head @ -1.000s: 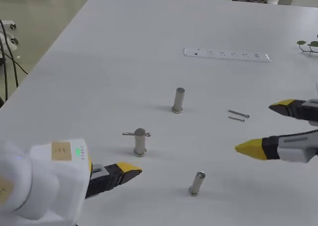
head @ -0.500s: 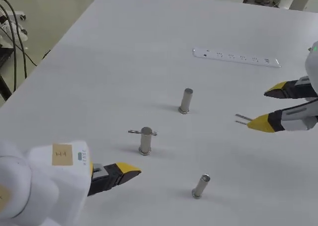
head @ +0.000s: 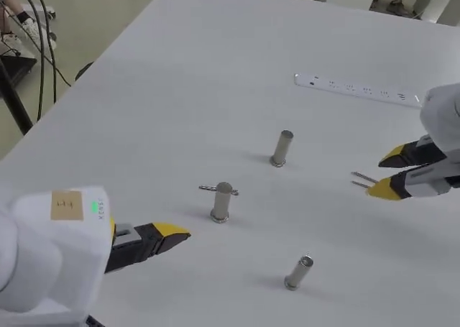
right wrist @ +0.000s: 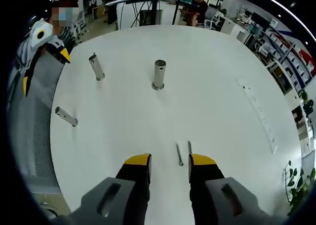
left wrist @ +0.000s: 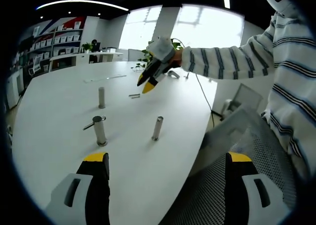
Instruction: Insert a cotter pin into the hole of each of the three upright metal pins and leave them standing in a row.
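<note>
**Metal pins, three**, on a white table point(head: 180, 90), set in a loose triangle, not a row.
- Far pin point(head: 282, 148): bare.
- Middle pin point(head: 222, 202): a fitted cotter pin point(head: 210, 190) is seen through its top.
- Near pin point(head: 298, 272): bare. It appears tilted in the head view and upright in the left gripper view, so its lean cannot be told.

**Loose cotter pins** point(right wrist: 179, 154), two, laid flat side by side just ahead of the right gripper point(right wrist: 170, 159). Its jaws are spread and nothing is held.

**Left gripper** point(left wrist: 168, 158): jaws spread wide, empty, held near the table edge, well apart from the pins.

**Handling, as judged:** the cotter pins are light, thin, springy and likely to skid on the smooth top. One is best pinched across the shank near its looped end. The metal pins are stiff, heavier, and easily toppled by a side push.

**Views:** the two loose pins are told apart clearly in the right gripper view. In the head view they are faint strokes beside the lower jaw tip, and a power strip point(head: 356, 90) is noted beyond. A striped sleeve point(left wrist: 222, 62) is caught in the left gripper view
</note>
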